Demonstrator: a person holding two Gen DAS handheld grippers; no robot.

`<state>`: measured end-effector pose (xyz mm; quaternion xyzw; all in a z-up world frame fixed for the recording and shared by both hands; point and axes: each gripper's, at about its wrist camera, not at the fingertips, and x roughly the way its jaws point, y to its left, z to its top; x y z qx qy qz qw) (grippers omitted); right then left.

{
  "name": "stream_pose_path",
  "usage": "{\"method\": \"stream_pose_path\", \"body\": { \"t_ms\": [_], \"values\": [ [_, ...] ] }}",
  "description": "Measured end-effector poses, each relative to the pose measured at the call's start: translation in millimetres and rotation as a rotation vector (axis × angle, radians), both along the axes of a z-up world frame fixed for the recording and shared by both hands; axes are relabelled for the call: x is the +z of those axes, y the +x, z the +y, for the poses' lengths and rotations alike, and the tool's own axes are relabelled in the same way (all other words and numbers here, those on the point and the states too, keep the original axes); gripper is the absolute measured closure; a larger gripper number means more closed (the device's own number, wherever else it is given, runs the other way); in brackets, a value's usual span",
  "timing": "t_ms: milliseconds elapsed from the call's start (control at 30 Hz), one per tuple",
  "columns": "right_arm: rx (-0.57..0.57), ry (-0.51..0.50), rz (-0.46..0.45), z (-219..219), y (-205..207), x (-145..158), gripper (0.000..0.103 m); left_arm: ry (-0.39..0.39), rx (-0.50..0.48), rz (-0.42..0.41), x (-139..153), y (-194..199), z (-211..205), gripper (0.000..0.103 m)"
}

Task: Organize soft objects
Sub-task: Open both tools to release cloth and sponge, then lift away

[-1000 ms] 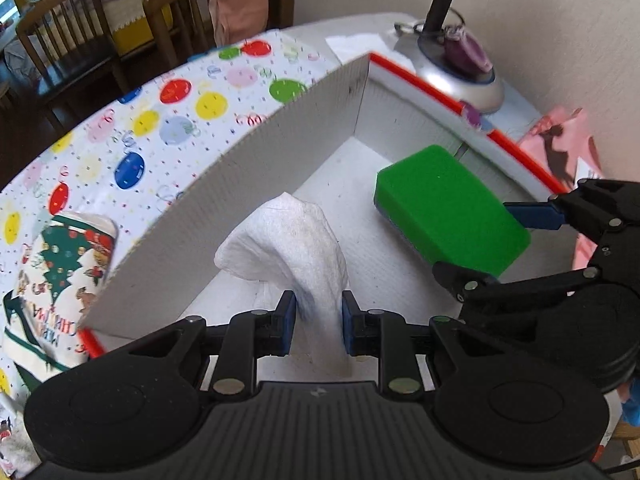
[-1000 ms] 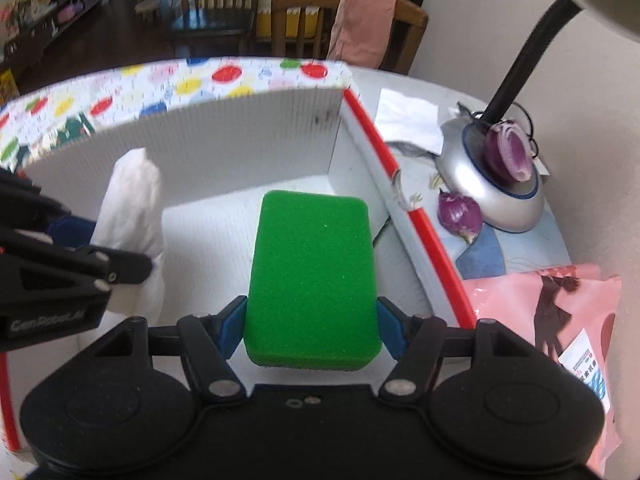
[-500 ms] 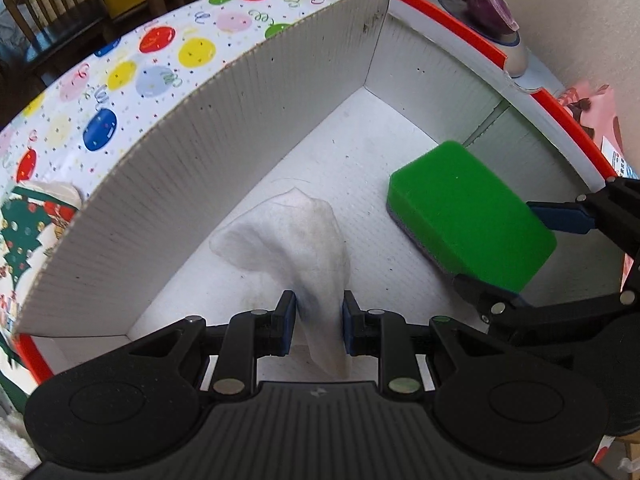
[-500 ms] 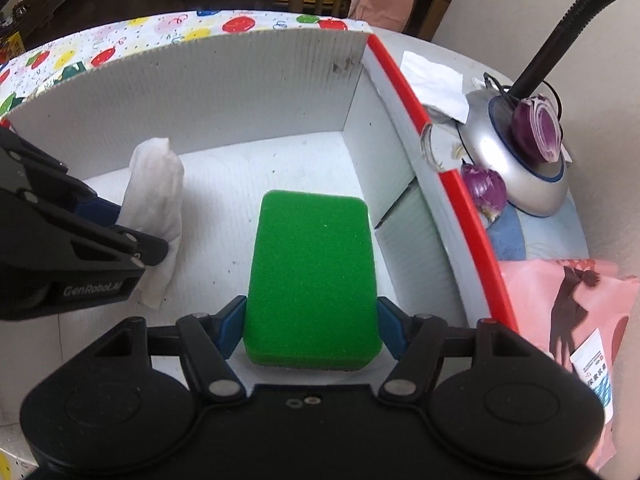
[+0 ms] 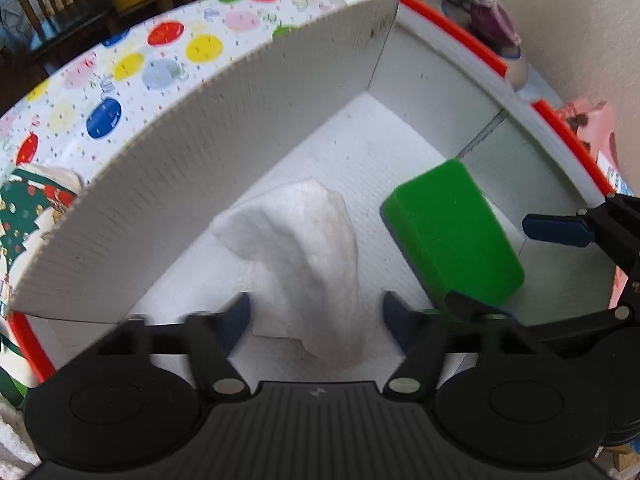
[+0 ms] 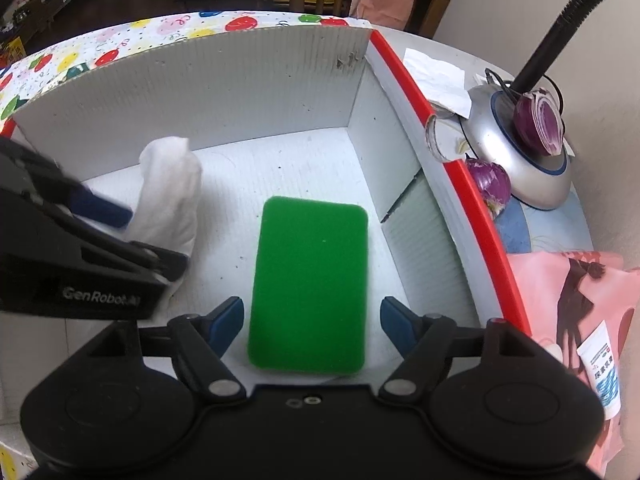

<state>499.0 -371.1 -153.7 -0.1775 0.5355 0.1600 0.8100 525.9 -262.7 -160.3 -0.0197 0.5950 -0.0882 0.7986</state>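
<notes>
Left wrist view looks down into a white corrugated box [image 5: 224,184] with red-trimmed edges, standing on a tablecloth [image 5: 132,60] printed with coloured balloons. The left gripper [image 5: 316,316] has just been opening its jaws, and they now stand wide apart on either side of a crumpled white cloth [image 5: 304,248]. The cloth sits on the box floor near the left wall, between the fingers, and the pads appear clear of it, though motion blur makes this hard to confirm.

Right wrist view shows the right gripper [image 6: 312,320] with its jaws also just widened, a narrow gap showing on each side of a green sponge [image 6: 310,292]. The sponge lies flat on the box floor, toward the right wall and near the front edge, released rather than gripped. The cloth [image 6: 170,196] stands upright toward the left wall, well apart from the sponge.

Outside the box's right wall, a silver lamp base [image 6: 520,152] carries half a red onion [image 6: 538,124], and another onion piece [image 6: 490,184] lies beside it.
</notes>
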Motion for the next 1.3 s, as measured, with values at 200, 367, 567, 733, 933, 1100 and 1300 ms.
{"method": "stream_pose_path", "body": {
  "t_ms": [200,367,567,733,933,1100,1300],
  "values": [
    [0.006,0.013,-0.024,-2,-6,7,0.023,0.006,-0.003,-0.064,19,-10,0,0.028],
    [0.003,0.048,-0.057,-7,-13,22,0.017,0.019,-0.008,-0.128,38,-23,4,0.028],
    [0.002,0.092,-0.094,-13,-27,42,0.014,0.039,-0.009,-0.203,60,-45,13,0.028],
    [0.003,0.128,-0.123,-16,-42,57,0.013,0.054,-0.001,-0.264,80,-68,20,0.028],
    [0.011,0.168,-0.157,-15,-63,75,0.012,0.057,-0.003,-0.327,105,-99,28,0.028],
    [0.017,0.210,-0.192,-13,-85,93,0.010,0.022,-0.001,-0.377,127,-127,40,0.028],
    [0.031,0.254,-0.250,-7,-111,115,0.008,0.002,0.016,-0.434,148,-165,61,0.028]
  ]
}}
